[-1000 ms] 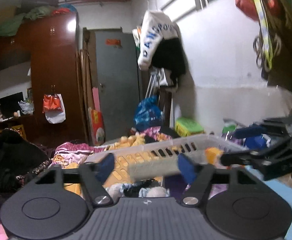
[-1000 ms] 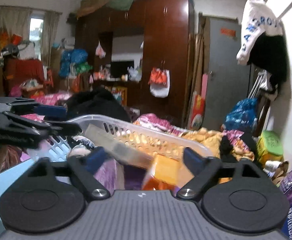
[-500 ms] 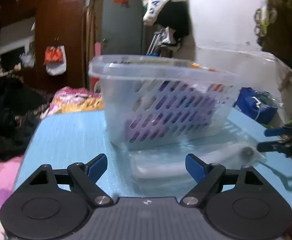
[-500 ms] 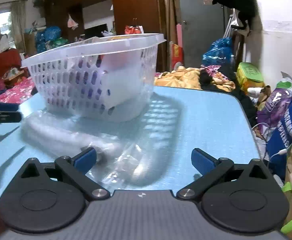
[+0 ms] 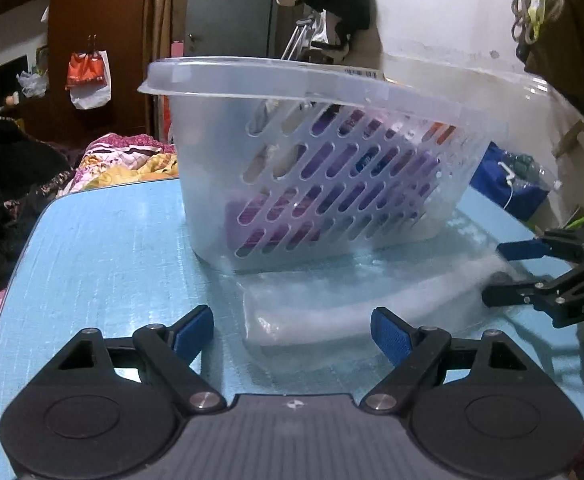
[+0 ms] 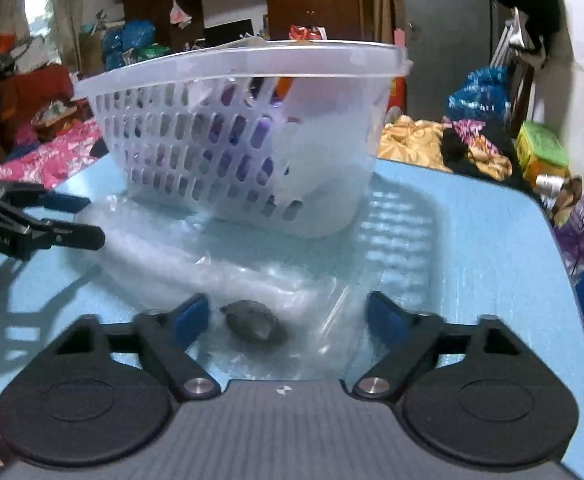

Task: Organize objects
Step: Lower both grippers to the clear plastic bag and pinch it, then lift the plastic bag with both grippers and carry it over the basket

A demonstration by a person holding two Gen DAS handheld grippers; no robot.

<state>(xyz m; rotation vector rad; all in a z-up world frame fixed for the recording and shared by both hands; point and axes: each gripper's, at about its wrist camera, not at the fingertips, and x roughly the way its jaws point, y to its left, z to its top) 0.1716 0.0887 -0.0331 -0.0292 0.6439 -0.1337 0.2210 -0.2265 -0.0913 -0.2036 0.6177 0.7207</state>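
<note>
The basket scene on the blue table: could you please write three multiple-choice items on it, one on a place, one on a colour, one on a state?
1. Where does the clear plastic bag lie?
A. inside the basket
B. on the table in front of the basket
C. on the floor

2. What colour is the table?
A. light blue
B. red
C. brown

3. How is the left claw?
A. shut on the bag
B. shut on the basket
C. open

Answers:
1 B, the bag lies flat before the basket.
2 A, its bare top is light blue.
3 C, its fingers stand wide apart, holding nothing.
</note>
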